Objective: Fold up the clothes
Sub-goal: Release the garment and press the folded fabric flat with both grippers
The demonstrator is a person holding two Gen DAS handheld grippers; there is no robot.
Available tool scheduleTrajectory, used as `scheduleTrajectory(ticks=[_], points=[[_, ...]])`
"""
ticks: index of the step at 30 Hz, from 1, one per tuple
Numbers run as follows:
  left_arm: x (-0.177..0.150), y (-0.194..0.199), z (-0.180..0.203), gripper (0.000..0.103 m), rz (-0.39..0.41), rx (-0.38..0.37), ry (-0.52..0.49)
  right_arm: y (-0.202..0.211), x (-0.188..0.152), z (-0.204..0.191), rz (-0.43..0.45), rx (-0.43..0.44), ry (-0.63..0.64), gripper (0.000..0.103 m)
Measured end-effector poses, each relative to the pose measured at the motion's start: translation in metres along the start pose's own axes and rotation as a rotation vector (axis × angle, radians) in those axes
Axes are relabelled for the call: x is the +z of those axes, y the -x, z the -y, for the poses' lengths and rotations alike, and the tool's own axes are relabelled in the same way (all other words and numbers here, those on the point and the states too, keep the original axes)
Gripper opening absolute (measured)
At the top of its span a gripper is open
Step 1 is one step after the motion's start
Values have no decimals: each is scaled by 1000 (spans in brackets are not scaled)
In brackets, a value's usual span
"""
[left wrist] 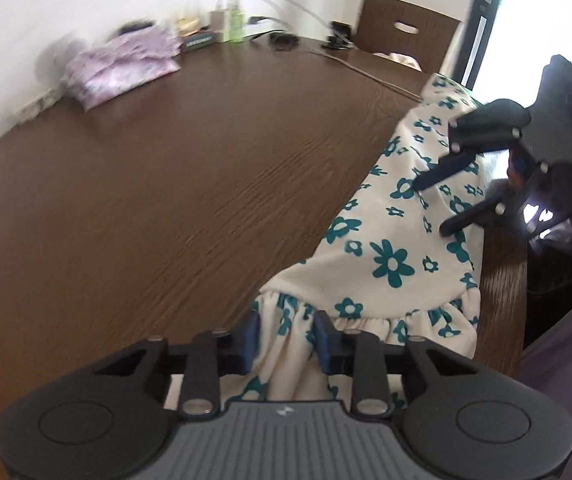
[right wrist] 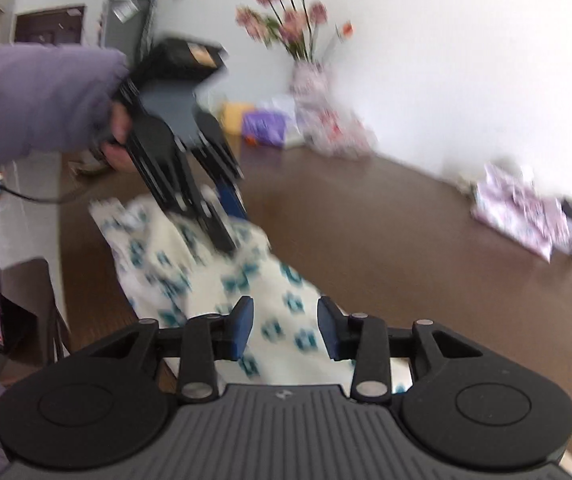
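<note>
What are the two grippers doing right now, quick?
Left gripper: open, floral garment between its fingers, not pinched.
Right gripper: open, over the same garment, holding nothing.

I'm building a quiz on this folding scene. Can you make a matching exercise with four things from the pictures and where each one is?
Things:
1. floral garment
2. pink folded cloth
3. flower vase
4. chair

Places:
A. at the table's far end, by the window
B. against the wall, holding pink flowers
C. along the near table edge, under both grippers
D. far side of the table, near the wall, already folded

Pairs: 1-C, 2-D, 3-B, 4-A
</note>
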State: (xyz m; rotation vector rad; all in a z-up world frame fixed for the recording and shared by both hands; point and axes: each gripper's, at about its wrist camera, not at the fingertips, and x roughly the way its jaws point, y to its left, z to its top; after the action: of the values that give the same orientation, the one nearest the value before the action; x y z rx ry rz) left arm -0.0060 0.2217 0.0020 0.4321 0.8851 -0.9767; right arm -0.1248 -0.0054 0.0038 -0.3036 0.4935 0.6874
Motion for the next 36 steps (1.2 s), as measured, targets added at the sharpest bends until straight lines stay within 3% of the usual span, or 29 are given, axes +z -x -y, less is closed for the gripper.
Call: scheduleTrajectory(ticks=[2, 4, 9, 11, 13, 15, 19, 21, 22, 23, 24, 26, 29, 31, 33, 36], points=[[-9, 8, -1, 10, 9, 41, 56, -10, -5, 2, -47, -10, -16, 36], [-19, 16, 3, 8, 9, 108, 77, -13, -13, 8, -54, -15, -53, 35], [-32, 29, 2, 18, 10, 205, 121, -16, -20, 13, -50, -32, -141, 36], [-32, 35, -2, 30, -4, 238, 141, -17, -19, 11, -56, -48, -138, 37], [-32, 46, -5, 31, -4, 292, 160, -19, -17, 12, -66, -51, -151, 38], [-32, 60, -6, 29, 12, 407, 175, -18, -17, 14, -67, -54, -161, 39], [-20, 97, 7, 27, 193, 571, 309, -13, -17, 14, -60, -58, -175, 40], [-4, 95, 34, 37, 253, 638, 315, 7, -12, 22, -5, -69, -209, 39], [3, 92, 50, 48, 278, 662, 305, 19, -10, 27, 33, -80, -229, 39], [8, 84, 64, 60, 300, 653, 290, 34, -9, 36, 72, -112, -248, 39], [10, 74, 77, 63, 317, 632, 284, 49, -12, 47, 102, -163, -266, 39], [10, 52, 100, 64, 313, 594, 302, 75, -18, 70, 132, -270, -310, 39], [5, 21, 131, 64, 328, 540, 330, 86, -42, 111, 68, -407, -422, 38], [-4, 1, 137, 64, 338, 481, 398, 81, -62, 130, 5, -446, -492, 29], [-13, -18, 137, 63, 299, 482, 448, 74, -82, 139, -51, -486, -530, 25], [-21, -25, 138, 64, 316, 488, 481, 82, -101, 135, -24, -479, -553, 24]])
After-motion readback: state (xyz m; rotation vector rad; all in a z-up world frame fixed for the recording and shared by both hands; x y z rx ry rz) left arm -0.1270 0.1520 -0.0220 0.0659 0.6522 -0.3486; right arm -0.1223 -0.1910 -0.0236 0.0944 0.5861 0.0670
